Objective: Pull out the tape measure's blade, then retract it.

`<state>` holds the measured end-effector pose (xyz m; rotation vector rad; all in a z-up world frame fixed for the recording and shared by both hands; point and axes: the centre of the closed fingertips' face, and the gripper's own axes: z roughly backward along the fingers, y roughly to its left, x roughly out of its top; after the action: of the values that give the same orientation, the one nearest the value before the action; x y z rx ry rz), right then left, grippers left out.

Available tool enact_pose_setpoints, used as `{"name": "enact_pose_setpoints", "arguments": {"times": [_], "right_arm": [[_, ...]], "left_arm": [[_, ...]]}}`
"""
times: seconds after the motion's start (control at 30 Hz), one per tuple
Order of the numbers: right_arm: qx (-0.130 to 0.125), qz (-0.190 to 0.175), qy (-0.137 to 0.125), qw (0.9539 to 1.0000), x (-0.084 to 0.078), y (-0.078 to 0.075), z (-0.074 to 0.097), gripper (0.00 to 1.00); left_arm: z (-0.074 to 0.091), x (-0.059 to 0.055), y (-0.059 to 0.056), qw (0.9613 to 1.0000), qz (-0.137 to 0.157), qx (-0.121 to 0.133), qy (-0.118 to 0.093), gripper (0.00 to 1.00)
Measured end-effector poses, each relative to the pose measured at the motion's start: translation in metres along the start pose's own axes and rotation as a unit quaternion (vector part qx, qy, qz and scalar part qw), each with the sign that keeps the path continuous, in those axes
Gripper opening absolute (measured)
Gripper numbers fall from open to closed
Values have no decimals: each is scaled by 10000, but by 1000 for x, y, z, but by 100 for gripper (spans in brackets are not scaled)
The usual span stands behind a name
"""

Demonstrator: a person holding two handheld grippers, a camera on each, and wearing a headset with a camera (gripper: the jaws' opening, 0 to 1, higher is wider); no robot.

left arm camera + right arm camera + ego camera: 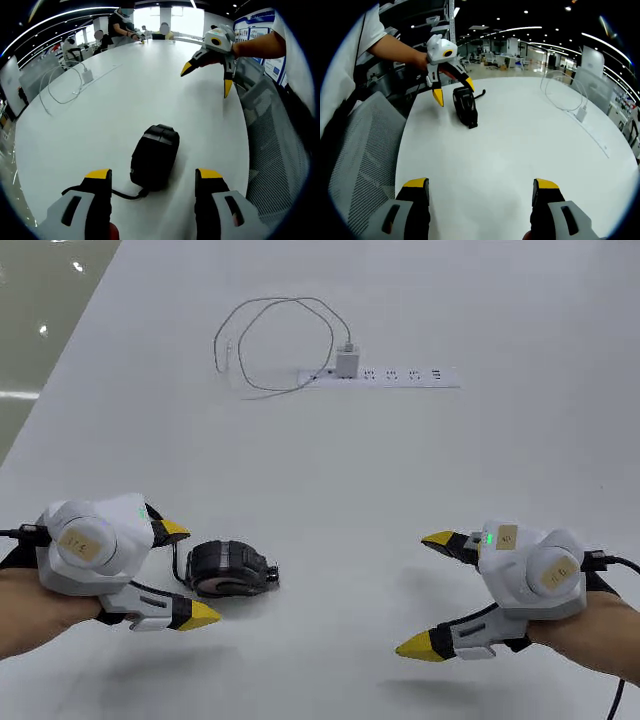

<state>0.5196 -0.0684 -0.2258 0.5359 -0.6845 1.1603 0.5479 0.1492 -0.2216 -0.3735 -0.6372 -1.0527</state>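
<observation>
In the head view the left gripper is at the lower left with its jaws wide. The tape measure lies on the table just at its tips. The right gripper, at the lower right, is also wide and holds nothing. In the left gripper view we see the tape measure at the centre, between the tips. In the right gripper view it is at the upper left.

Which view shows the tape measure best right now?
The left gripper view: the tape measure sits close and large, just ahead of the open jaws. The head view shows it smaller, by the left gripper; the right gripper view, small and distant.
</observation>
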Motion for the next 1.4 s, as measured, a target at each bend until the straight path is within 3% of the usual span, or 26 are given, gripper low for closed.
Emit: {"name": "enact_pose_setpoints", "arguments": {"times": [0.3,0.4,1.03,1.4], "right_arm": [[20,-4,-5,10000,1,-2,-1,83],[31,3,3,10000,1,-1,-2,83],[85,-9,5,10000,1,-2,-7,83],[105,-16,-6,9999,1,0,-10,83]], "left_arm": [[-6,-3,3,9995,-235,-69,212,51],[-7,-2,3,9994,-267,-109,199,43],[-18,-4,1,9981,-401,-325,347,31],[-19,-5,2,9975,-486,-358,372,29]]}}
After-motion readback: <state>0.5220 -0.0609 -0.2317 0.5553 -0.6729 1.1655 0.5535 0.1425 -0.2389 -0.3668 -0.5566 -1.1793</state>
